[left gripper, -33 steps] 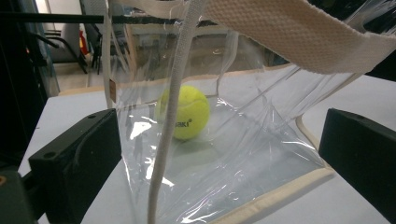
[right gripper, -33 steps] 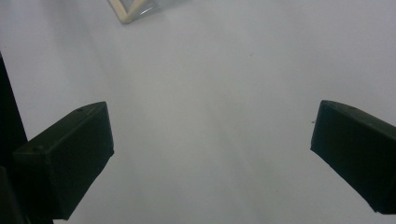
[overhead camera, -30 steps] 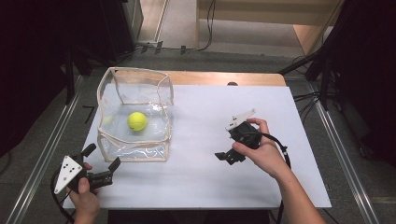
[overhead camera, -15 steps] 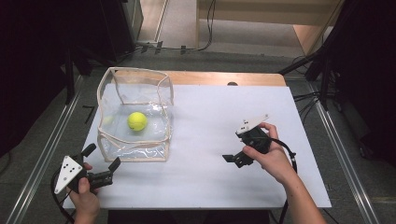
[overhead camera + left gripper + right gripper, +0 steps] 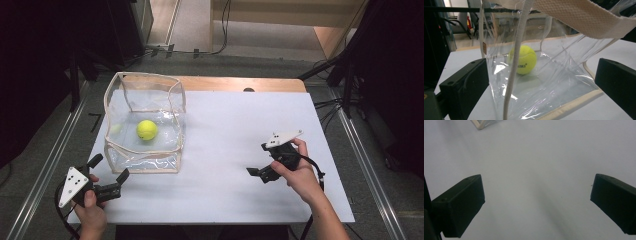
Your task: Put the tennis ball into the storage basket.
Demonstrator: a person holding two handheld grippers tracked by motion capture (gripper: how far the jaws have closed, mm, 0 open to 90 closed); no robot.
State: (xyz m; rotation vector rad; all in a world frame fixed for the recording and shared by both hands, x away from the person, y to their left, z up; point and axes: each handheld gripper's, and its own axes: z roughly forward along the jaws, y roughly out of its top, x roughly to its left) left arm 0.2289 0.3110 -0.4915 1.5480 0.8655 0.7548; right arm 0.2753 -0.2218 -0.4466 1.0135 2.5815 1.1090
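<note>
A clear plastic bag (image 5: 149,75) with beige trim stands open-topped on the left half of the white table (image 5: 230,125). A yellow tennis ball (image 5: 147,129) rests inside it on the bottom. My left gripper (image 5: 108,168) is held at the table's front left corner, just short of the bag's near wall, open and empty. In the left gripper view the ball (image 5: 524,59) shows through the bag's clear wall (image 5: 564,75), between the wide-apart jaws of the left gripper (image 5: 541,72). My right gripper (image 5: 257,160) hovers open over bare table at the right, with nothing between its jaws.
A wooden strip (image 5: 240,83) runs along the table's far edge. Metal rails (image 5: 50,165) flank both sides, and cables lie on the floor behind. The bag's corner (image 5: 480,123) shows at the top of the right gripper view, above the open right gripper (image 5: 536,187).
My right gripper has drawn back to the right and toward the person, away from the bag. The left gripper, bag and ball have stayed put.
</note>
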